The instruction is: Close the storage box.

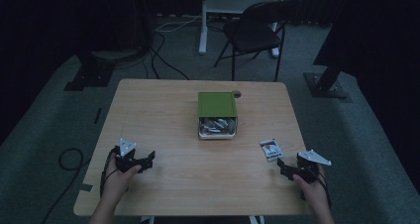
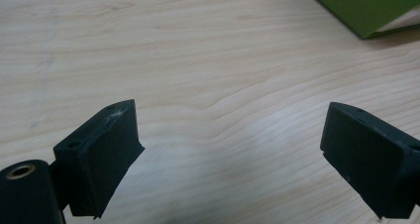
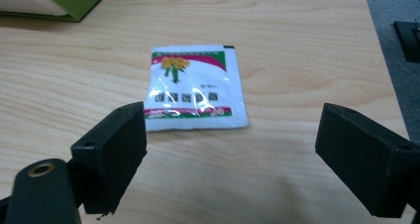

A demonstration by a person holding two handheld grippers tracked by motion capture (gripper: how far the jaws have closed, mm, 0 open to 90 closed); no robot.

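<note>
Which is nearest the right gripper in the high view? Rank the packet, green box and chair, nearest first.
1. Packet: on the table just ahead of the right gripper.
2. Green box: table centre, up-left.
3. Chair: on the floor beyond the table.

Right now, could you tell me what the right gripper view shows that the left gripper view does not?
Right gripper view alone: a white sachet with a green and red print lies flat on the table just ahead of the right gripper, and grey floor runs past the table's edge. Left gripper view alone: bare wood between the jaws of the left gripper. Both: open black jaws, the wooden table, and a corner of the green box.
</note>
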